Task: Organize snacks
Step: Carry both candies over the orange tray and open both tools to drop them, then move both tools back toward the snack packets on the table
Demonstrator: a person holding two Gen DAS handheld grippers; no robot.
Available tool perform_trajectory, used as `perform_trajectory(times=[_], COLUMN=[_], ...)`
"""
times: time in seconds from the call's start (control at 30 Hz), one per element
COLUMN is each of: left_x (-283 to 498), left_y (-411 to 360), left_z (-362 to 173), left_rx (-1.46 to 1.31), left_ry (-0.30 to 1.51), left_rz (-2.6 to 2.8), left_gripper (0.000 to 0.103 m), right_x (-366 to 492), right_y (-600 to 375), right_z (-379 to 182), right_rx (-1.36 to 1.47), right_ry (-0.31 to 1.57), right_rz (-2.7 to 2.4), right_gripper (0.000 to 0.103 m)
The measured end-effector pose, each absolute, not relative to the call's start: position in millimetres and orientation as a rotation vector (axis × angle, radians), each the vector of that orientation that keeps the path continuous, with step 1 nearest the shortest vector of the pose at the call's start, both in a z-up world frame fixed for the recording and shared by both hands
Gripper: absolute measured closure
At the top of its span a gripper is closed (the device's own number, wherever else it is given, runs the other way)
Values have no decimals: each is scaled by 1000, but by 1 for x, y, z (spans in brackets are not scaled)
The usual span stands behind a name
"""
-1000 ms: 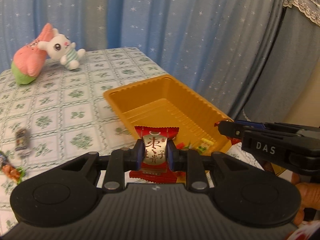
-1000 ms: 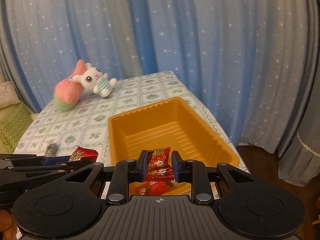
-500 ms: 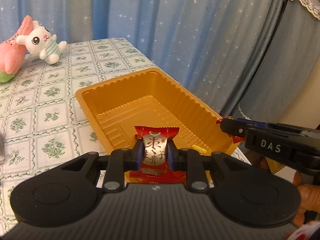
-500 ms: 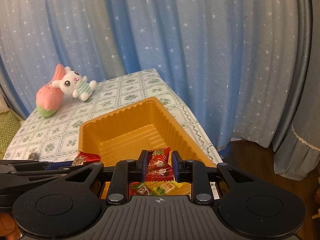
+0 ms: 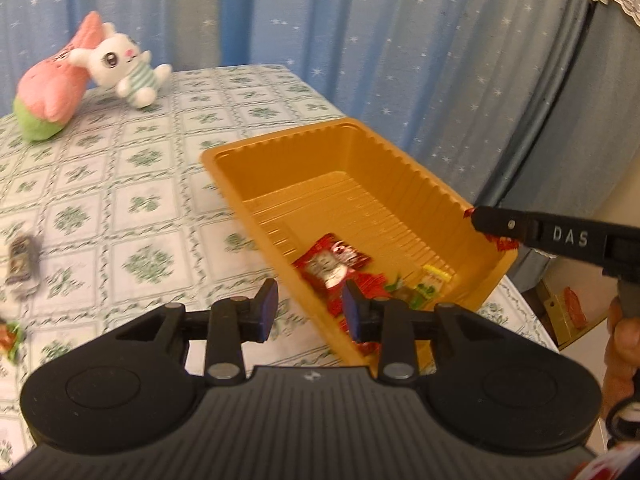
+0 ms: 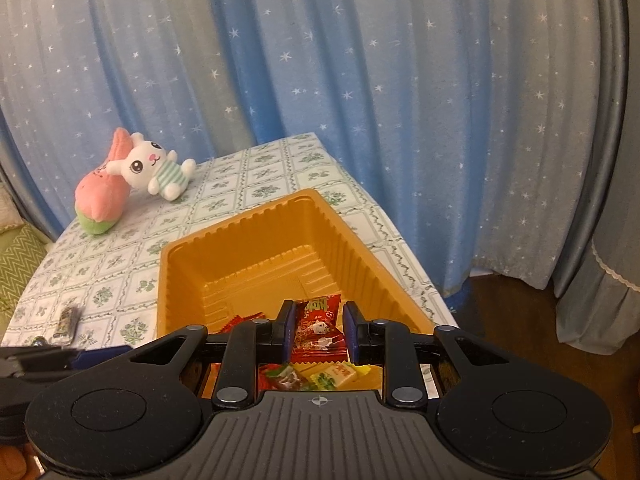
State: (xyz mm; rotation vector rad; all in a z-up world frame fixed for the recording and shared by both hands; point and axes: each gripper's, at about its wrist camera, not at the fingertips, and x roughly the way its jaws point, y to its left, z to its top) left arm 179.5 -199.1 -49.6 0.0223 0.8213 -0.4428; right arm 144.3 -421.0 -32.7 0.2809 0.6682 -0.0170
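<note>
An orange plastic tray (image 5: 360,144) (image 6: 224,236) sits on the patterned tablecloth. My left gripper (image 5: 308,312) is open and empty over the tray's near left rim. A red snack packet (image 5: 332,266) lies in the tray just ahead of it, with red and green-yellow packets (image 5: 424,286) beside it. My right gripper (image 6: 316,332) hangs over the tray's near end with its jaws slightly apart and a red snack packet (image 6: 318,328) between them; whether the pads still touch the packet is unclear. More packets (image 6: 324,376) lie below it. The right gripper (image 5: 480,222) also shows in the left wrist view.
A pink and white plush rabbit (image 5: 84,76) (image 6: 132,176) lies at the table's far side. A dark wrapped snack (image 5: 22,264) (image 6: 66,322) and a red-green one (image 5: 8,336) lie on the cloth left of the tray. Blue star curtains hang behind. The table edge runs right of the tray.
My left gripper opened and its red packet dropped into the tray; the gripper drew back left. My right gripper's jaws widened a little around its packet.
</note>
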Motion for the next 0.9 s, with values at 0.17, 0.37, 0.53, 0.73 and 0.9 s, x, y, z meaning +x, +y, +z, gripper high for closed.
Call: perform_trajectory(times=[0.17,0.37,0.53,0.73,0.9], left_x=[174,168,158,143,127], left_y=[-187,-176,-163,-141,-118], left_z=[-47,-43,-40,-35,-28], left_rx=[10,10,12,7,-3], left_ry=[811,806,793,792,785], left_rz=[-423,-403,-380,-345,-304], left_gripper=[71,68,60,59,57], right_x=[153,162,148,122,102], right_y=[-415,-415,-418,-409,-386], right_z=[-32,-31,-24,-17,-10], right_rx=[291,320,325,325,306], right_ry=[670,665,648,677,685], right_rz=[4,45,17,5,23], right_gripper=[77,60,49,49,49])
